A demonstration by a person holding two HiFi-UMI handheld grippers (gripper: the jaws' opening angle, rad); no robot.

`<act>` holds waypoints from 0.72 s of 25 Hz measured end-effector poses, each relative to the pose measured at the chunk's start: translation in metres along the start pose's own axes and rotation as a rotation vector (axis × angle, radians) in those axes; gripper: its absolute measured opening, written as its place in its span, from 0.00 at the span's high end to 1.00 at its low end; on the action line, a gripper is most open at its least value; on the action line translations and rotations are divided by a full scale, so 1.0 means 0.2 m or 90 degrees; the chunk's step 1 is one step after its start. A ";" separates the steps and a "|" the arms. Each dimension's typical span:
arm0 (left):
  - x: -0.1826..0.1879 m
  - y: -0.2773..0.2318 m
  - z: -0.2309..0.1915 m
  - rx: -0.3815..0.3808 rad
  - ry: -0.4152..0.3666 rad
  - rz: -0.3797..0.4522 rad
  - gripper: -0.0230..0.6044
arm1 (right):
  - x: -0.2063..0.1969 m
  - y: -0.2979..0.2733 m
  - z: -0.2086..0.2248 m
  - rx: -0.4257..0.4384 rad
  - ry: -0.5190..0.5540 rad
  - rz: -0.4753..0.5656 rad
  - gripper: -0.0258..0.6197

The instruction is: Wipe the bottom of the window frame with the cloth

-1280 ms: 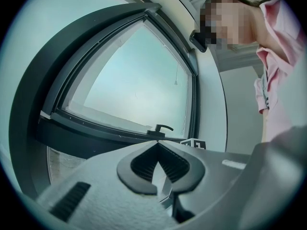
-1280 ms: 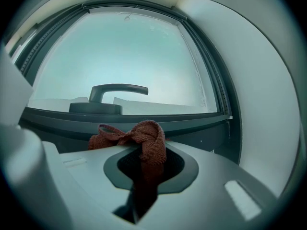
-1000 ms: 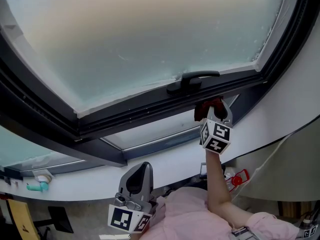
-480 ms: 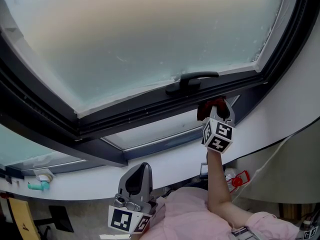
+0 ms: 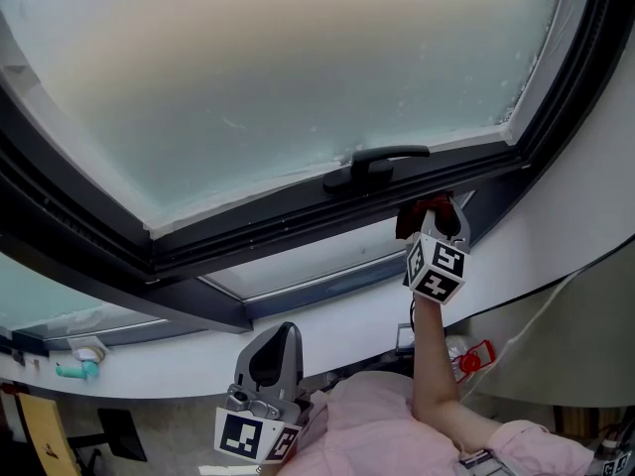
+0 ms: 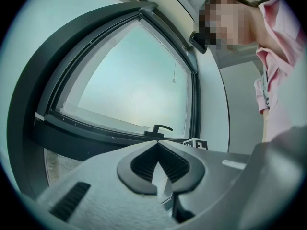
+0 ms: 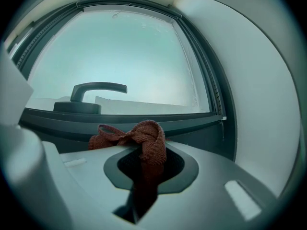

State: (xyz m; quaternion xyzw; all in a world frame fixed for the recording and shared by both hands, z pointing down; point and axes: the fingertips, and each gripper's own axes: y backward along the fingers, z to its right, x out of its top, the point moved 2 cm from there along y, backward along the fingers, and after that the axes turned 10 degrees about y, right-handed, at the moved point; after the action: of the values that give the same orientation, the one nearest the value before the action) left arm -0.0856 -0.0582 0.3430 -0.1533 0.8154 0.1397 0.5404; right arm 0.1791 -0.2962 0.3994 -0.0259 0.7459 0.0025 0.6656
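A dark window frame [image 5: 298, 221] runs across the head view, with its bottom rail [image 7: 144, 121] just ahead in the right gripper view. A black handle [image 5: 372, 164] sits on that rail. My right gripper [image 5: 430, 216] is raised to the rail right of the handle, shut on a reddish-brown cloth [image 7: 144, 138] bunched at its tips and pressed close to the rail. The cloth [image 5: 425, 209] shows red above the marker cube. My left gripper [image 5: 268, 360] hangs low near the person's body, jaws shut and empty [image 6: 157, 145].
A white sill [image 5: 327, 320] curves below the frame. A white wall [image 5: 585, 196] rises at the right. A teal object [image 5: 71, 370] lies at the far left of the sill. A red-tagged item [image 5: 474, 355] sits beside the raised arm.
The right gripper with the cloth has slid a little to the right along the bottom rail. The left gripper has stayed still.
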 end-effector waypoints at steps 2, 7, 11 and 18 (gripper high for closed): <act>0.00 -0.01 0.00 0.000 0.000 -0.001 0.96 | 0.00 0.00 0.01 -0.003 0.001 0.000 0.87; -0.01 -0.03 0.01 -0.002 0.000 -0.003 0.96 | 0.00 -0.02 0.04 -0.009 0.004 0.000 0.88; -0.01 -0.05 0.03 -0.006 0.000 -0.002 0.96 | -0.01 -0.03 0.07 -0.013 0.003 -0.001 0.88; -0.01 -0.08 0.04 -0.007 0.000 -0.004 0.96 | -0.01 -0.05 0.12 -0.022 0.005 -0.004 0.88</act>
State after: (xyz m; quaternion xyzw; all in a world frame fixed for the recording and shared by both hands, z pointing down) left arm -0.0720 -0.0691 0.3416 -0.1587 0.8140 0.1428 0.5402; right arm 0.2039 -0.3042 0.3989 -0.0395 0.7482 0.0133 0.6621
